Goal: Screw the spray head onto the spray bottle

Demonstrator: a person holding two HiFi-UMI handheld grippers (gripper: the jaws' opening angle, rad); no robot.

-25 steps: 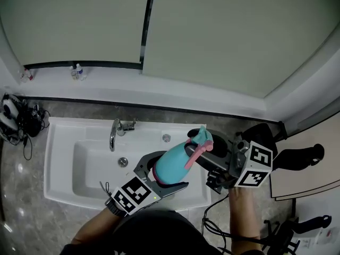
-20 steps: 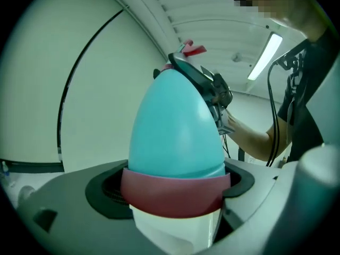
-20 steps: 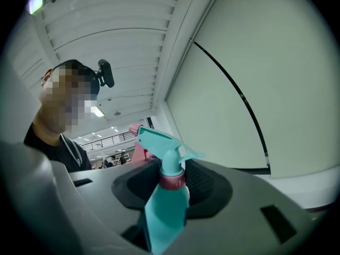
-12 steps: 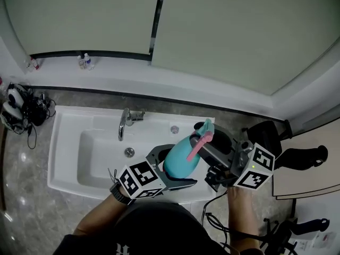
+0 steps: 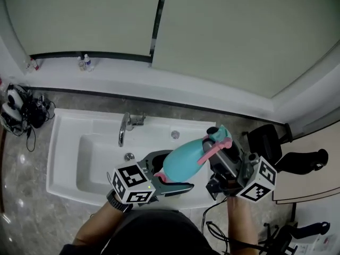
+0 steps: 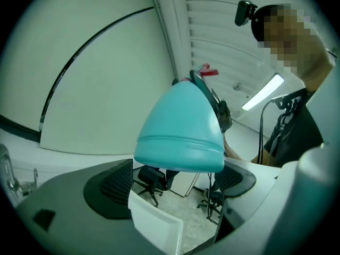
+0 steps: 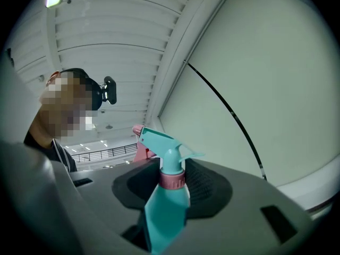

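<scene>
A teal spray bottle (image 5: 183, 161) hangs tilted over the sink, between both grippers. Its teal spray head (image 5: 219, 137), with a pink trigger and pink collar, sits on its neck. My left gripper (image 5: 167, 171) is at the wide base. Its jaws have just been opening, and the base (image 6: 180, 132) lies between the pads without being pressed. My right gripper (image 5: 220, 161) is shut on the bottle's narrow top. In the right gripper view the pads flank the neck (image 7: 164, 217) just below the collar, and the spray head (image 7: 164, 145) stands above them.
Below the bottle lies a white sink (image 5: 69, 158) with a chrome faucet (image 5: 125, 127). Small bottles (image 5: 85, 62) stand on the back ledge. Cables and gear (image 5: 21, 113) lie on the grey counter at the left. A black chair (image 5: 265, 139) stands at the right.
The left gripper has rolled and its jaws have spread off the bottle's base. The bottle's head end and the right gripper have swung to the right and tilted.
</scene>
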